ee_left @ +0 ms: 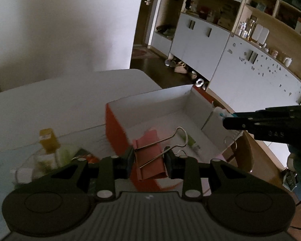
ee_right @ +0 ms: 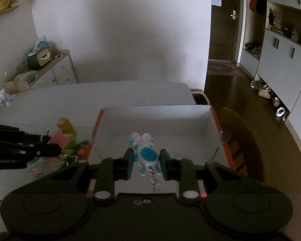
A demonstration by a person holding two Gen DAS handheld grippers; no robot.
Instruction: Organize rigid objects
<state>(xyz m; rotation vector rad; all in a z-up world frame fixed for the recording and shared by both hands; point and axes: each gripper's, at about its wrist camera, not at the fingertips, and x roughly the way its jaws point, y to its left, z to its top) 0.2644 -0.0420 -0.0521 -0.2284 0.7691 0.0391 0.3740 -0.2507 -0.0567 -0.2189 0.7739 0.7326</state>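
Note:
My left gripper [ee_left: 148,161] is shut on a pink binder clip [ee_left: 150,158] with silver wire handles, held over the near left corner of an orange box [ee_left: 115,128] with a white inside. My right gripper [ee_right: 146,163] is shut on a small blue and white toy figure [ee_right: 145,154] with a short chain hanging under it, above the same orange box [ee_right: 96,128]. In the left wrist view the right gripper [ee_left: 227,121] comes in from the right over the box. In the right wrist view the left gripper [ee_right: 50,149] shows at the left with the pink clip [ee_right: 59,137].
Left of the box a clutter of small items lies on the white table [ee_left: 50,104], among them a yellow-capped bottle [ee_left: 48,140] and green pieces [ee_right: 70,146]. A wooden chair [ee_right: 242,140] stands right of the box. Cabinets [ee_left: 200,38] line the far wall.

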